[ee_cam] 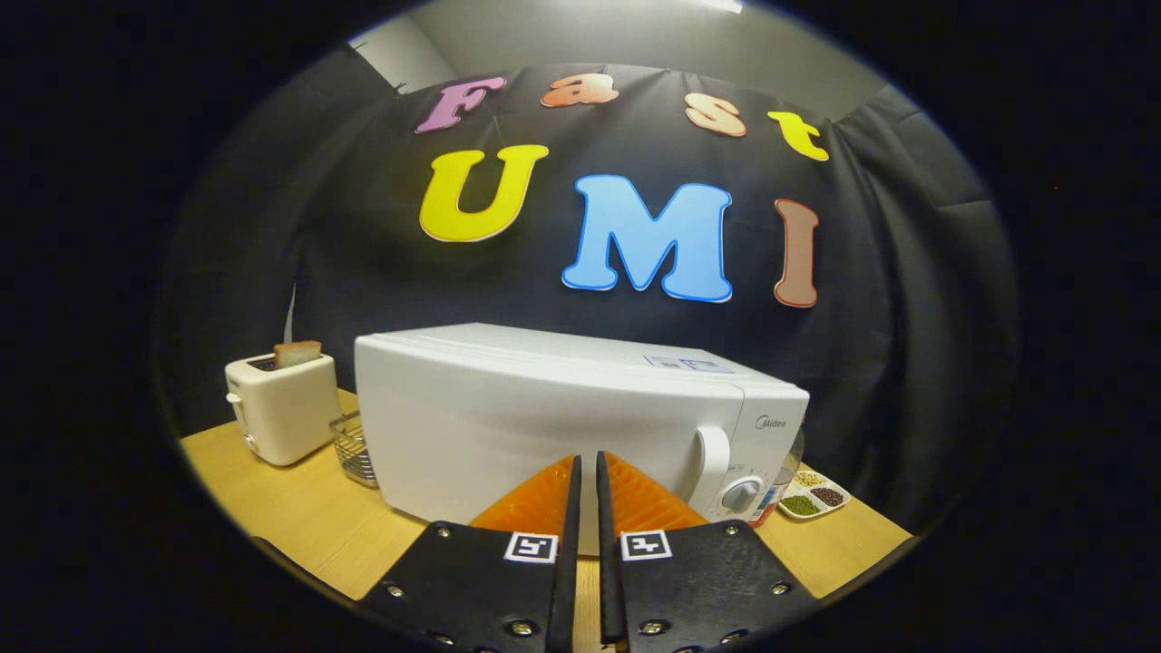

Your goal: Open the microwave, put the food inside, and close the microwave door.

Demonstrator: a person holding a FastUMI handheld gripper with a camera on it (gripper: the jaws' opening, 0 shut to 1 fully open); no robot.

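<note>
The gripper (586, 464) sits lowest and closest, its two fingers brought together with only a thin slit between them and nothing held. Their tips point at the lower front of the microwave (562, 422), which stands just ahead on a wooden table (308, 517); whether the tips touch the door cannot be told. The microwave door is shut, with its handle (714, 467) and a round knob (742, 494) to the right of the fingers.

Left of the microwave stands a toaster (283, 408) with a slice of bread (297, 353) sticking up out of its slot. Between toaster and microwave, a small wire basket (354, 449) rests on the table. On the far right, just beside the microwave's corner, lies a divided dish (814, 495) holding small heaps of seeds or grains. Black cloth hangs as the wall behind everything, and a pale ceiling shows above it.
</note>
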